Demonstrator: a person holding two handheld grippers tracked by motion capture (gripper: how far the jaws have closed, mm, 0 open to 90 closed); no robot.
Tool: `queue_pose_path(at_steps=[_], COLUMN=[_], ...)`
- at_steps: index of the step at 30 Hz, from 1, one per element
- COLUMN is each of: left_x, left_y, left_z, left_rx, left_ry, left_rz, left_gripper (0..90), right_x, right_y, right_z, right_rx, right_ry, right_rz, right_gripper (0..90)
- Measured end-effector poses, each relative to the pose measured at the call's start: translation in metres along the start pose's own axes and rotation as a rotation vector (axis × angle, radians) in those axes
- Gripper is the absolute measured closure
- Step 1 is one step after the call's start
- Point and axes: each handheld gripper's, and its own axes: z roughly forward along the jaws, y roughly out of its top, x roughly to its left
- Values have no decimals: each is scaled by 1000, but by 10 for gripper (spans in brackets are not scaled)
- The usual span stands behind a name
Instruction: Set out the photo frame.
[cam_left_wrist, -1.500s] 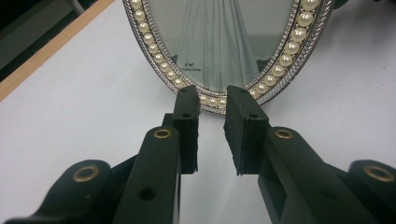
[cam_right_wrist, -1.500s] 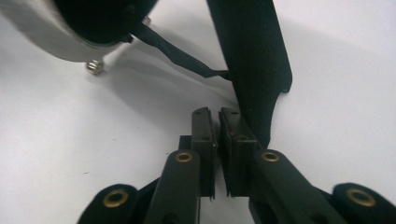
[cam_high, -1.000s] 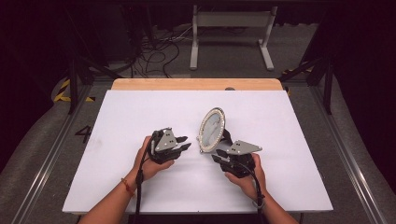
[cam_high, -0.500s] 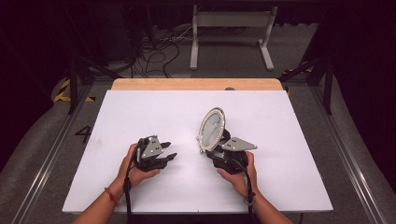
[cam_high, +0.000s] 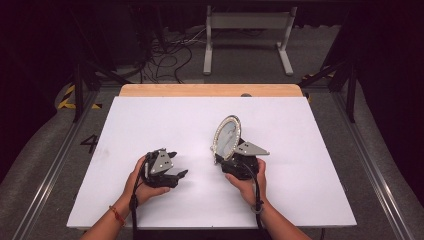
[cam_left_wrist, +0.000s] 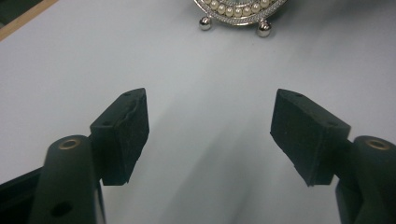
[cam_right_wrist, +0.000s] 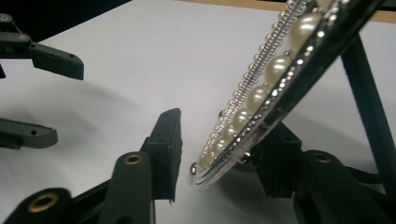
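Mirror: the pearl-rimmed mirror (cam_high: 227, 137) stands tilted on the white table (cam_high: 150, 120), right of centre.
Right gripper (cam_high: 235, 161): jaws just opening around the rim; left pad clear of the pearls, far pad hidden behind it, so I cannot tell if it still touches.
Left gripper (cam_high: 167, 167): jaws just spread, nothing between, mirror's ball feet (cam_left_wrist: 263, 30) ahead.
Advice: you should release slowly and watch for tipping.

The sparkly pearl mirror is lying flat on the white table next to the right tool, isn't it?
Not flat. The pearl mirror stands upright, tilted, on its little ball feet on the white table, at the right tool. The high view shows it.
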Motion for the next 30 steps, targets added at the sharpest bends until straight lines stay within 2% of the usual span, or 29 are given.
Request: queue_pose_path(at_steps=[4,11,14,17,24,29,30], left_x=[-2,-6,-7,-8,-9,-8,-9], left_y=[0,1,3,5,11,18,19], left_z=[0,5,6,8,13,19,20], left_rx=[4,16,-5,-1,3,-8,-9], left_ry=[-3,-24,-42,-43,-66,-69,-72], left_rz=[5,16,18,28,42,47,49], left_gripper=[266,259,255,246,229,224,222], right_x=[-4,-8,-11,-20,-23,-21,-20], right_y=[0,0,1,0,1,0,0], right_z=[-1,-3,-5,-8,-12,-12,-12], right_rx=[-1,10,26,48,66,50,44], right_ry=[6,27,51,102,117,103,90], right_rz=[10,-15,-19,-7,-22,-10,-15], right_gripper=[642,651,663,685,696,689,662])
